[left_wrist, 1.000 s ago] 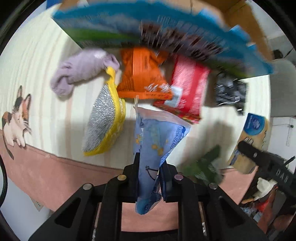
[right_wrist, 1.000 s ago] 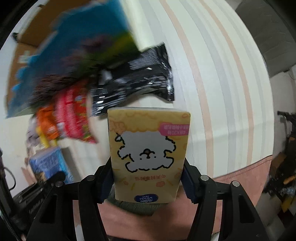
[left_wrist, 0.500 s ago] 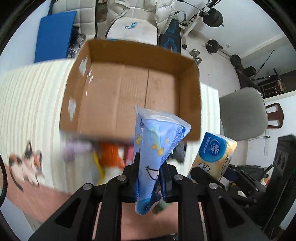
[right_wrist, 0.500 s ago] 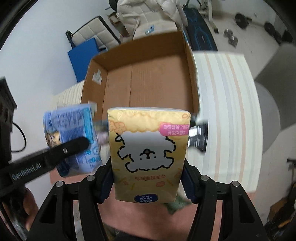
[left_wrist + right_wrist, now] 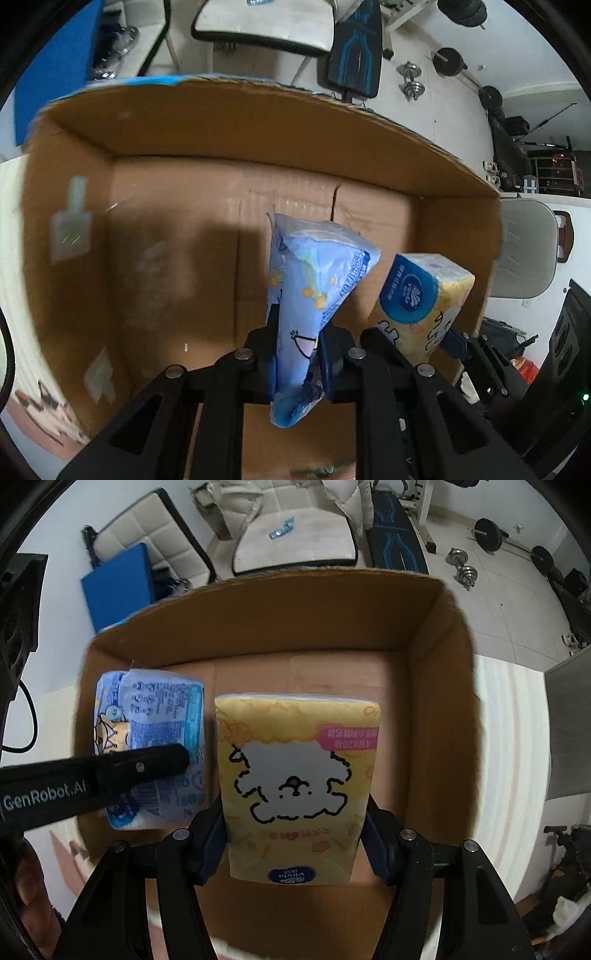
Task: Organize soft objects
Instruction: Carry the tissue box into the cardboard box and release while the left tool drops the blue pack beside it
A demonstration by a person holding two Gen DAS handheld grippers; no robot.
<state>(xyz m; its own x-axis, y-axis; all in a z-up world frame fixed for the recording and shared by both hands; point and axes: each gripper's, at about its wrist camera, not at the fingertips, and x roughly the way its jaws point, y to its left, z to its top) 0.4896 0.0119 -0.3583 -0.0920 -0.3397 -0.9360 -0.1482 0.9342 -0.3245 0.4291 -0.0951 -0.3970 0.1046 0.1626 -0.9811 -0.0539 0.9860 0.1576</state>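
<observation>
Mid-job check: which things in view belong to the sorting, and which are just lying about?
In the job: blue tissue pack in left gripper; yellow tissue pack in right gripper; cardboard box.
Lying about: dumbbells, grey chair, blue mat.

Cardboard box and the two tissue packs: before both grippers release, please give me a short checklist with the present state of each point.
1. Left gripper clamps the blue tissue pack: ok.
2. Right gripper clamps the yellow tissue pack: ok.
3. Both packs are framed by the walls of the cardboard box: ok.
4. Box floor under the packs is bare: ok where it shows; the part behind the packs is hidden.
5. The packs are apart from each other, with a gap in the right wrist view: ok.
6. Height of the packs above the box floor: cannot tell.
</observation>
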